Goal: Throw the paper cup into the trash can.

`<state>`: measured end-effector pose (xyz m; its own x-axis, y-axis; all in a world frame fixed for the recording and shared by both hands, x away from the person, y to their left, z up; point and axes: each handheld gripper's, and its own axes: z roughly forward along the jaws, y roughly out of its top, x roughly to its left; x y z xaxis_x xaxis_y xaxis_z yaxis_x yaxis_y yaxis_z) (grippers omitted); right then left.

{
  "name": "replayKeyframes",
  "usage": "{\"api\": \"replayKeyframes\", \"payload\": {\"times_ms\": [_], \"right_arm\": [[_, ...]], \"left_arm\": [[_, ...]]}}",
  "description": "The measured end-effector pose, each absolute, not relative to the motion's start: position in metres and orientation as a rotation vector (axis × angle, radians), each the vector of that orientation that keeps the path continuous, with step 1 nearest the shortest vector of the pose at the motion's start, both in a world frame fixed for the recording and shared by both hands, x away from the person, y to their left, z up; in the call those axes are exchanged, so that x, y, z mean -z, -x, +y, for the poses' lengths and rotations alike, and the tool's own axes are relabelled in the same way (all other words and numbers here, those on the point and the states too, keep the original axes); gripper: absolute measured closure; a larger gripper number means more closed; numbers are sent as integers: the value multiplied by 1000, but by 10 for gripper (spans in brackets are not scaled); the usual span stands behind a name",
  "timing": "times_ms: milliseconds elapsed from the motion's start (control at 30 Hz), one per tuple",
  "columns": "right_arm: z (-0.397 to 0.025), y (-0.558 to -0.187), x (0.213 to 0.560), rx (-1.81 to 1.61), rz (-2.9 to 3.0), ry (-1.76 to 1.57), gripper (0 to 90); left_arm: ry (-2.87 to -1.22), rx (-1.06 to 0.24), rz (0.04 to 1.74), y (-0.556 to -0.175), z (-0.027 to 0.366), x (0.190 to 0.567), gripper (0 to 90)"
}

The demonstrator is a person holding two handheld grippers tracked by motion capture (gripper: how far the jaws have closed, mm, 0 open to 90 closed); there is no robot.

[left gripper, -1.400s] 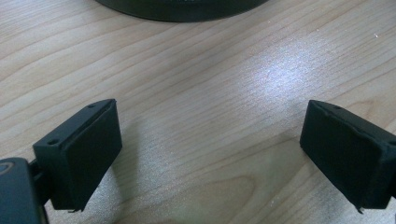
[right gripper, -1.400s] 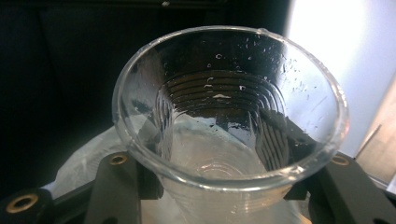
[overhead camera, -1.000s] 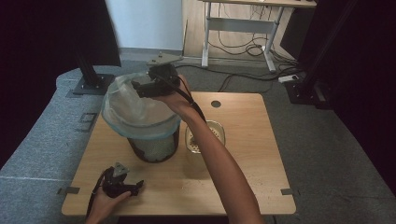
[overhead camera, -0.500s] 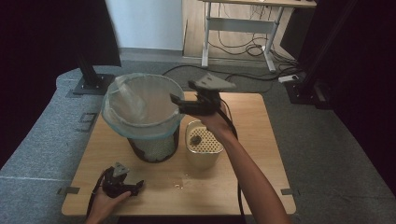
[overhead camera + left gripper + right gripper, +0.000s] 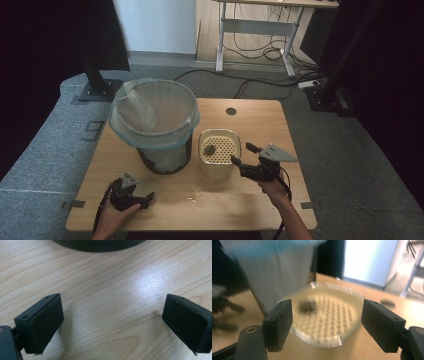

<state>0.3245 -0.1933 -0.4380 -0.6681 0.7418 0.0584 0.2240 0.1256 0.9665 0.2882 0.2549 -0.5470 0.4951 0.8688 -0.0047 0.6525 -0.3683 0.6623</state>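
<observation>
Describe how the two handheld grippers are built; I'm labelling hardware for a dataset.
Both the left gripper and the right gripper are black, each topped by a grey three-cornered plate and trailing a black cable. Each has two blocky rectangular black jaws with small screw holes. The person's forearms are bare.

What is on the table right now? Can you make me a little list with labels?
Table: light wooden table
Bin: dark mesh waste bin lined with a pale blue plastic bag, back left
Strainer: cream perforated container, beside the bin, with a small dark lump inside
Left gripper: open, low over the wood near the front edge
Right gripper: open, beside the strainer
Spill: small wet patch
</observation>
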Motion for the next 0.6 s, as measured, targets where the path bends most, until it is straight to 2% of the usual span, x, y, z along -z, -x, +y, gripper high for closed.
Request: {"api": "replayKeyframes", "payload": {"times_ms": [233, 600], "right_arm": [[-218, -321, 495, -1424, 1988, -1072, 264], [-222, -324, 517, -1341, 2004, -1124, 271]], "left_arm": [[-2122, -475, 1269, -291, 255, 547, 29], [-2125, -476, 1279, -295, 254, 547, 11]]}}
